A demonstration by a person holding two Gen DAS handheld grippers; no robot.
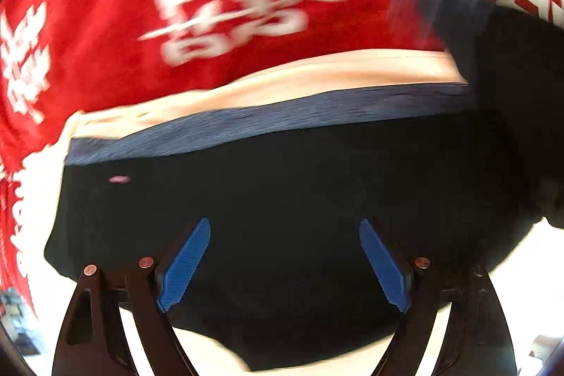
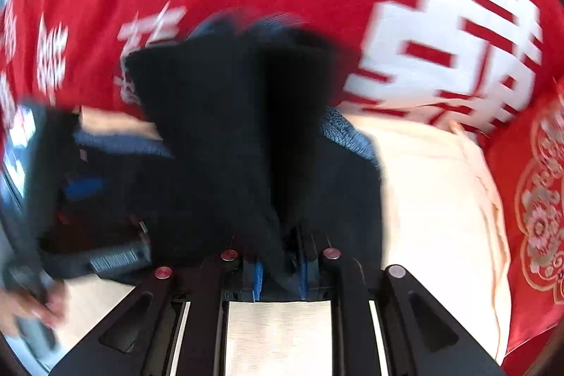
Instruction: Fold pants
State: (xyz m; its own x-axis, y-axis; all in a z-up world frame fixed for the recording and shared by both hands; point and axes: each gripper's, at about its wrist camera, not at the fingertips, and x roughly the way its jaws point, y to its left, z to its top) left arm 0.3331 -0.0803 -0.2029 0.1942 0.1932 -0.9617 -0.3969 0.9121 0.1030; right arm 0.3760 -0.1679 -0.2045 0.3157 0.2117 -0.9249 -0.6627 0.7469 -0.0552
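Here the left gripper (image 1: 284, 261) points steeply down, jaws wide, while the right gripper (image 2: 280, 281) pinches the pants (image 2: 225, 136).

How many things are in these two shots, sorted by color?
Dark navy: 1, the pants
Red with white characters: 1, the cloth underneath
Cream: 1, the sheet beside the pants
Black with blue pads: 2, the left gripper and the right gripper
Total: 5

Pants (image 1: 282, 192) spread on a sheet (image 1: 317, 73), itself on a cloth (image 1: 105, 23) behind. Left gripper (image 1: 283, 263) above the pants. Fold of the pants between the right gripper (image 2: 280, 277) fingers; pillow (image 2: 535, 199) at right.
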